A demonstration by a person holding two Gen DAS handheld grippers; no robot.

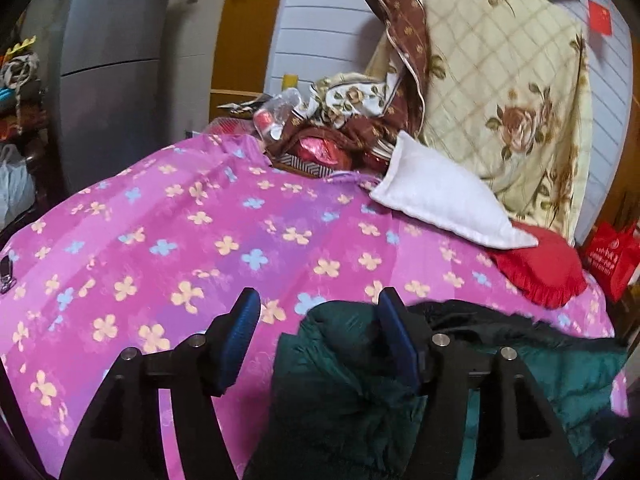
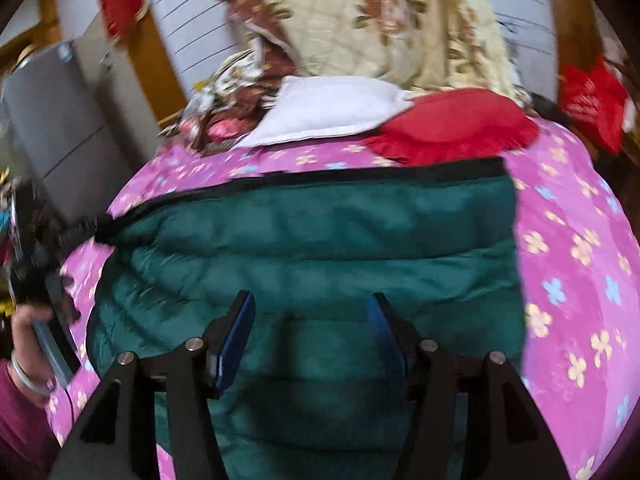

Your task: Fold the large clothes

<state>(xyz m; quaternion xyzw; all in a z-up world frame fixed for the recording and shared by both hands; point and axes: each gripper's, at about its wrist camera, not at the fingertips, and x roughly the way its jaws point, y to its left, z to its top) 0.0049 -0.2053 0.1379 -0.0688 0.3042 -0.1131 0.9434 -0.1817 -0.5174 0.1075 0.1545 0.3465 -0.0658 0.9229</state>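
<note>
A dark green padded jacket (image 2: 312,240) lies spread on a bed covered by a pink sheet with flower print (image 1: 180,240), and everything else is best placed from that jacket. In the right wrist view the jacket fills the middle, its quilted panels running across, with a black zipper edge (image 2: 320,178) along its far side. The right gripper (image 2: 312,320) hangs over the near part of the jacket with its two blue-padded fingers (image 2: 236,336) spread wide apart and nothing between them; whether the tips touch the fabric cannot be told. In the left wrist view the left gripper (image 1: 318,322) is at the jacket's left edge, likewise spread: its left finger (image 1: 240,336) is over bare sheet, while its right finger (image 1: 396,336) is over the puffy green fabric, and no cloth is pinched. Beyond the jacket, toward the head of the bed, a red fringed cushion (image 1: 536,268) lies close to the zipper edge, and a white pillow (image 1: 444,196) rests partly on it, further from the jacket. Behind these stands a cream quilt with rose print (image 1: 500,92), with a heap of brown flowered bedding (image 1: 360,120) to its left. A grey refrigerator (image 1: 108,72) stands far to the left of the jacket, off the bed. At the jacket's left side in the right wrist view, the person's left hand (image 2: 32,332) grips the other tool's handle, a silver bangle on the wrist.
</note>
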